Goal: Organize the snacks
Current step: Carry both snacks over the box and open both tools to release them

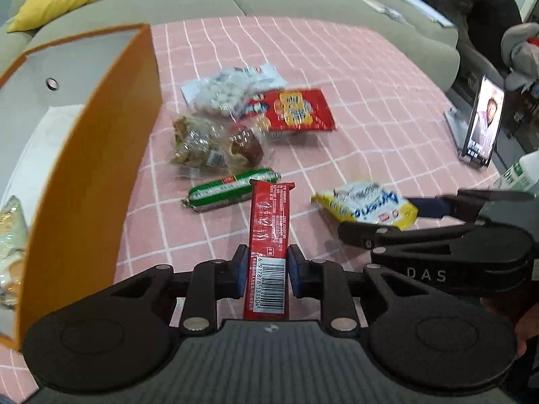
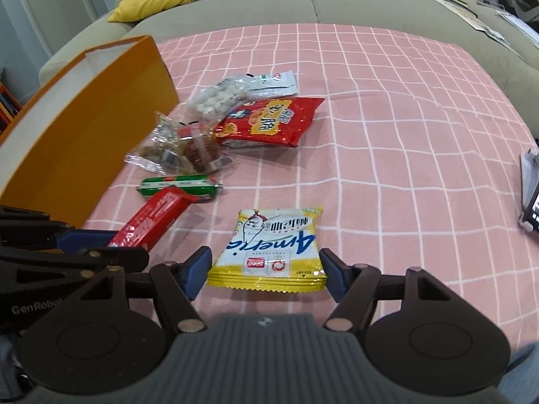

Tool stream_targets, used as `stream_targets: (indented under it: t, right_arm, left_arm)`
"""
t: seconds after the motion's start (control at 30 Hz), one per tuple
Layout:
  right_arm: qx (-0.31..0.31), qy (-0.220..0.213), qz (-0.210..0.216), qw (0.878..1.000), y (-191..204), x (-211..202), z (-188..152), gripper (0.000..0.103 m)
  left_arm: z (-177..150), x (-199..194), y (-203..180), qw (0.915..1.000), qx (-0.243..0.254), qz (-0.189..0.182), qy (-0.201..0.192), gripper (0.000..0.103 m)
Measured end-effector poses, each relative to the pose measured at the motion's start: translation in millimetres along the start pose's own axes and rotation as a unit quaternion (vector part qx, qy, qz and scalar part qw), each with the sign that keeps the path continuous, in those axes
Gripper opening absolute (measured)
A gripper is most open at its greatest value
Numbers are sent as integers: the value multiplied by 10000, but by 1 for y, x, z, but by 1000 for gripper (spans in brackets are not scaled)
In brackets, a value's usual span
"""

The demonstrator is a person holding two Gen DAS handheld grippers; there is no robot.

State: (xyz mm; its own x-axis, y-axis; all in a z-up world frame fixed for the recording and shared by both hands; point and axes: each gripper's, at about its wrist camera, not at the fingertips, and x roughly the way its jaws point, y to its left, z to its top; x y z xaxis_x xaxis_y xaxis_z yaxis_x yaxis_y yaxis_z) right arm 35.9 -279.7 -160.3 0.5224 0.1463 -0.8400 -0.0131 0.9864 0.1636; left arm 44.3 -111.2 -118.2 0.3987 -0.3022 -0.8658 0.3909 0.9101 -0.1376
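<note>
My left gripper is shut on a long red snack bar, held above the pink checked cloth; the bar also shows in the right wrist view. My right gripper is open, its jaws on either side of a yellow snack packet that lies flat on the cloth; that packet shows in the left wrist view too. An orange box with a white inside stands at the left, with a snack bag in it.
A green sausage stick, clear bags of brown snacks, a bag of white balls and a red packet lie beside the box. A phone on a stand is at the right edge. A sofa lies behind.
</note>
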Motion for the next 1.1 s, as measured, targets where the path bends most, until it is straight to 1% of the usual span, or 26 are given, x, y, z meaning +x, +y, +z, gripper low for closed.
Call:
stream_targets:
  t: [0.3, 0.43, 0.6, 0.73, 0.9, 1.0, 1.1]
  right_arm:
    - [9, -444, 277, 9986, 19, -34, 8, 66]
    - [-67, -630, 473, 9969, 34, -46, 18, 66]
    - [-261, -877, 709, 9933, 59, -56, 37, 66]
    - [-524, -1051, 928, 9887, 84, -61, 54, 66]
    - [-944, -1253, 1174, 9806, 122, -63, 75, 66]
    - [-1152, -1282, 1281, 9767, 145, -58, 87, 66]
    - [-1487, -1257, 1402, 9708, 170, -52, 97, 66]
  left_arm:
    - [11, -51, 11, 9981, -155, 175, -571, 27]
    - [17, -71, 22, 9962, -263, 285, -782, 27]
    - [21, -92, 42, 9928, -421, 525, -991, 27]
    - [24, -105, 65, 9904, -532, 738, -1036, 27]
    - [31, -118, 95, 9873, -640, 1053, -998, 27]
    - [37, -124, 114, 9856, -744, 1172, -967, 27]
    - [40, -125, 132, 9848, -876, 1217, -879, 27]
